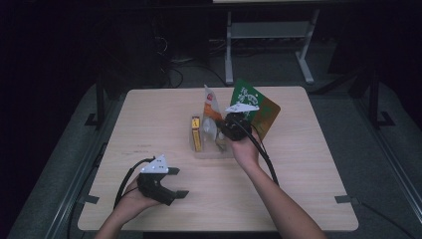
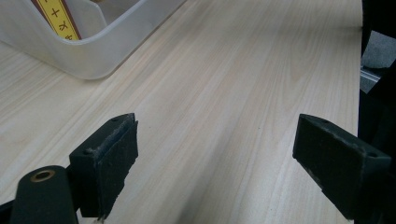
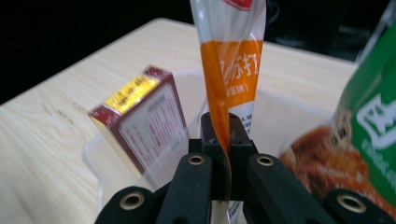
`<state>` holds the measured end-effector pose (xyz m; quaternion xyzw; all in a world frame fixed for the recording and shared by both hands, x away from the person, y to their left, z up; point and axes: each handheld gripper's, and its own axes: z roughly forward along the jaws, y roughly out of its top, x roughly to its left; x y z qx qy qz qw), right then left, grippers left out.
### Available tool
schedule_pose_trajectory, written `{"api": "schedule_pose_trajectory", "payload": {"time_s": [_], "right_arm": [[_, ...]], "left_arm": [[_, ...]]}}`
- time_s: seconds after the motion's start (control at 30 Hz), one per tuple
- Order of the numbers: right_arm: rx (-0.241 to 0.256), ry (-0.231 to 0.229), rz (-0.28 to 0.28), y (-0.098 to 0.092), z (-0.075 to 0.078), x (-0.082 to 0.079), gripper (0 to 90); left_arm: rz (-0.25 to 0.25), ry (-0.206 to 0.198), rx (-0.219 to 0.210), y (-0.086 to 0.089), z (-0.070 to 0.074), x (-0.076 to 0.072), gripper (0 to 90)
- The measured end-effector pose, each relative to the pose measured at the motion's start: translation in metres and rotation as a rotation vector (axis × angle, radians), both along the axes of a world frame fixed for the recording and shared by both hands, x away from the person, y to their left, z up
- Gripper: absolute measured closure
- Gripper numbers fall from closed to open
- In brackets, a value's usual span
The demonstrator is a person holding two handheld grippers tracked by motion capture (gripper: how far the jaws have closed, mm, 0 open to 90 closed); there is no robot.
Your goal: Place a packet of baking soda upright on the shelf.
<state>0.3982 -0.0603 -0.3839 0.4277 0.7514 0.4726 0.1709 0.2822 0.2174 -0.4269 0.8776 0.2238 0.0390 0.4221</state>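
Standing upright, the orange packet (image 3: 233, 70) is pinched in the closed right hand-held gripper (image 3: 223, 140).

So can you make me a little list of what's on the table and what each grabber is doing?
table: pale wood
tub: clear plastic, near the middle
in the tub: red and yellow box, standing up
orange packet: see-through, over the tub
green packet: leaning behind the tub
right gripper: shut on the orange packet's edge
left gripper: jaws wide apart, holding nothing, near the front of the table
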Motion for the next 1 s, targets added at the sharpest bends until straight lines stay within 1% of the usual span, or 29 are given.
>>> {"api": "schedule_pose_trajectory", "payload": {"time_s": [0.07, 0.13, 0.23, 0.3, 0.33, 0.37, 0.43, 0.5, 0.53, 0.57, 0.6, 0.67, 0.7, 0.73, 0.77, 0.8, 0.83, 0.87, 0.93, 1.0], "right_arm": [[0.009, -0.025, -0.004, 0.001, 0.002, -0.002, 90.0], [0.030, -0.069, 0.002, 0.000, 0.005, -0.003, 90.0], [0.070, -0.112, 0.010, -0.001, 0.008, -0.005, 90.0], [0.098, -0.152, 0.016, -0.001, 0.005, -0.007, 90.0], [0.102, -0.168, 0.013, 0.000, 0.001, -0.008, 90.0], [0.084, -0.177, 0.009, 0.002, -0.003, -0.009, 89.9], [0.053, -0.203, 0.007, 0.003, -0.014, -0.012, 89.9], [0.029, -0.192, -0.006, -0.001, -0.024, -0.012, 89.7], [0.030, -0.174, -0.006, -0.004, -0.028, -0.011, 89.5], [0.026, -0.166, -0.007, -0.006, -0.032, -0.012, 89.4], [0.018, -0.158, 0.000, -0.007, -0.033, -0.014, 89.2], [-0.028, -0.159, 0.034, -0.005, -0.034, -0.019, 88.2], [-0.046, -0.151, 0.045, -0.004, -0.035, -0.022, 86.9], [-0.072, -0.157, 0.061, -0.005, -0.034, -0.023, 82.5], [-0.072, -0.141, 0.068, -0.006, -0.033, -0.024, 76.1], [-0.059, -0.127, 0.070, -0.008, -0.031, -0.025, 68.5], [-0.060, -0.132, 0.081, -0.011, -0.029, -0.027, 63.5], [-0.063, -0.128, 0.091, -0.015, -0.026, -0.031, 57.4], [-0.065, -0.116, 0.113, -0.020, -0.021, -0.037, 50.1], [-0.064, -0.089, 0.134, -0.028, -0.018, -0.044, 44.2]], "left_arm": [[0.001, 0.000, 0.000, 0.000, 0.000, 0.000, 13.6], [-0.003, -0.005, 0.003, 0.000, 0.000, 0.000, 13.6], [-0.001, -0.003, 0.001, 0.000, 0.000, 0.000, 13.6], [0.002, 0.002, 0.000, 0.000, 0.000, -0.001, 13.6], [0.003, 0.002, -0.002, 0.000, 0.000, -0.001, 13.6], [-0.001, 0.004, 0.005, 0.000, 0.001, -0.001, 13.6], [0.003, 0.005, -0.005, -0.001, 0.000, -0.002, 13.6], [0.001, 0.005, -0.003, -0.001, 0.000, -0.001, 13.6], [0.005, 0.009, -0.007, -0.002, 0.000, -0.001, 13.6], [-0.002, 0.008, 0.000, -0.002, 0.000, -0.001, 13.6], [-0.002, 0.008, -0.005, -0.002, 0.000, -0.001, 13.6], [-0.007, 0.004, 0.002, -0.003, -0.001, -0.001, 13.6], [-0.009, 0.002, 0.004, -0.004, -0.001, 0.000, 13.6], [-0.010, 0.002, 0.007, -0.004, -0.001, 0.000, 13.6], [-0.013, -0.001, 0.013, -0.004, -0.001, 0.000, 13.6], [-0.011, 0.000, 0.011, -0.004, -0.001, 0.000, 13.6], [-0.011, 0.002, 0.008, -0.004, -0.001, -0.001, 13.6], [-0.006, 0.004, 0.000, -0.004, -0.001, -0.001, 13.6], [-0.006, 0.005, 0.002, -0.004, -0.001, -0.001, 13.6], [-0.005, 0.009, 0.003, -0.005, -0.001, -0.001, 13.6]]}}
